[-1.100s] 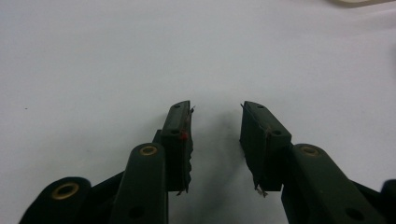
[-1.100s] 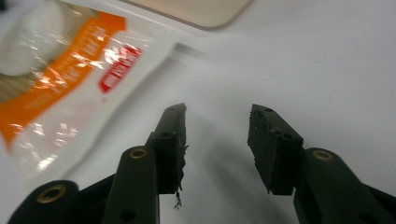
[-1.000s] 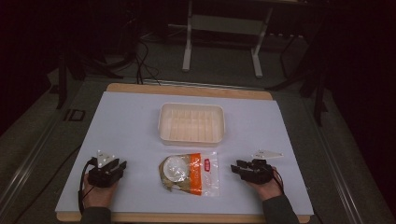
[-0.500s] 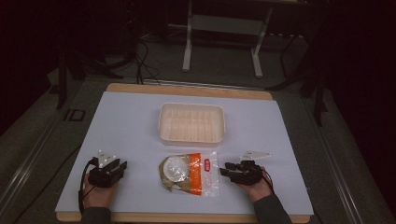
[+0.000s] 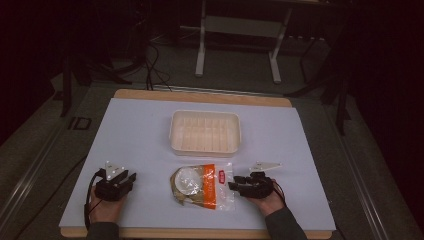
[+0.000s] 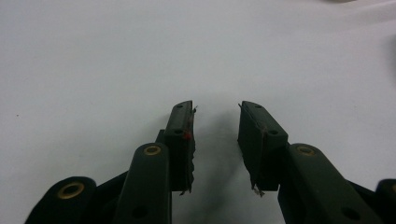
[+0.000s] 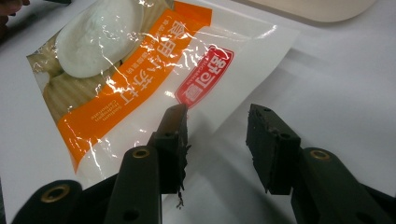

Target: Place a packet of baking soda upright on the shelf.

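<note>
A clear plastic bag (image 5: 202, 186) with an orange band and a red label lies flat near the table's front edge; a round white bun (image 7: 95, 35) shows inside it. My right gripper (image 5: 235, 185) is at the bag's right edge, open. In the right gripper view its jaws (image 7: 215, 114) straddle the bag's white corner (image 7: 243, 70), one jaw over the plastic, the other on bare table. My left gripper (image 5: 125, 180) rests at the front left, open, apart from the bag; its jaws (image 6: 215, 108) hold nothing.
A shallow cream tray (image 5: 205, 132) stands behind the bag at the table's middle. The white table cover (image 5: 310, 145) ends at a wooden edge (image 5: 200, 233) by the person's hands. Metal stand legs (image 5: 237, 45) and cables (image 5: 150, 55) are on the dark floor beyond.
My right gripper has slid left across the table until its open jaws reach the bag's right corner. The left gripper and the bag have stayed put.
</note>
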Demonstrator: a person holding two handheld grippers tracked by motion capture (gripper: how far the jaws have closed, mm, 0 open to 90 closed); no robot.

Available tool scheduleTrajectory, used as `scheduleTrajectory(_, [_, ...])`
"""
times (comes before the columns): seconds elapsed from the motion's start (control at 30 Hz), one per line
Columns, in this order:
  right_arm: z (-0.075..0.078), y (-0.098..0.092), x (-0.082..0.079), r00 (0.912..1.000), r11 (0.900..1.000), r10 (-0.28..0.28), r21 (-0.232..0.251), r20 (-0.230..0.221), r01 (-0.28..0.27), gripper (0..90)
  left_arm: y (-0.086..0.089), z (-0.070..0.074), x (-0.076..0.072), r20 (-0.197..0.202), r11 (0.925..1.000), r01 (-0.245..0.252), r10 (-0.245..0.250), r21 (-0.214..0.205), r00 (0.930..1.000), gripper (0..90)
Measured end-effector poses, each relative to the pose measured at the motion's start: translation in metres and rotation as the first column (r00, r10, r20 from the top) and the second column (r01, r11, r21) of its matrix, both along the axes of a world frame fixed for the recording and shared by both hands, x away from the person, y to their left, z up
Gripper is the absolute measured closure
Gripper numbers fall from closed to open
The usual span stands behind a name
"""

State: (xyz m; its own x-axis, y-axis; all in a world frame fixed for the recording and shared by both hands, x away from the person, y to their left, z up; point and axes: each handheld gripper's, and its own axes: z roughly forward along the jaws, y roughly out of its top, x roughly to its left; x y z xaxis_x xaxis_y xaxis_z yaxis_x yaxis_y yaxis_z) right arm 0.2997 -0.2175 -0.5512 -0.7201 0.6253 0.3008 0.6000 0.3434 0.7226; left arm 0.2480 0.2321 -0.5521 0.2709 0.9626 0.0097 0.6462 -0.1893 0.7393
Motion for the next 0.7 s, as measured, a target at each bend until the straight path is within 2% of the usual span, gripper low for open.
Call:
scheduleTrajectory(0.3, [-0.002,0.005,0.0,0.9994,0.9992,0.026,0.031,-0.023,-0.025,61.0,-0.001,0.0,0.0,0.003,1.0,-0.002,0.002,0.005,1.0,64.6])
scheduleTrajectory(0.7, [-0.002,0.015,-0.001,0.9981,0.999,0.03,0.035,-0.054,-0.028,82.0,-0.001,0.0,0.0,0.006,1.0,-0.003,0.003,0.008,1.0,64.5])
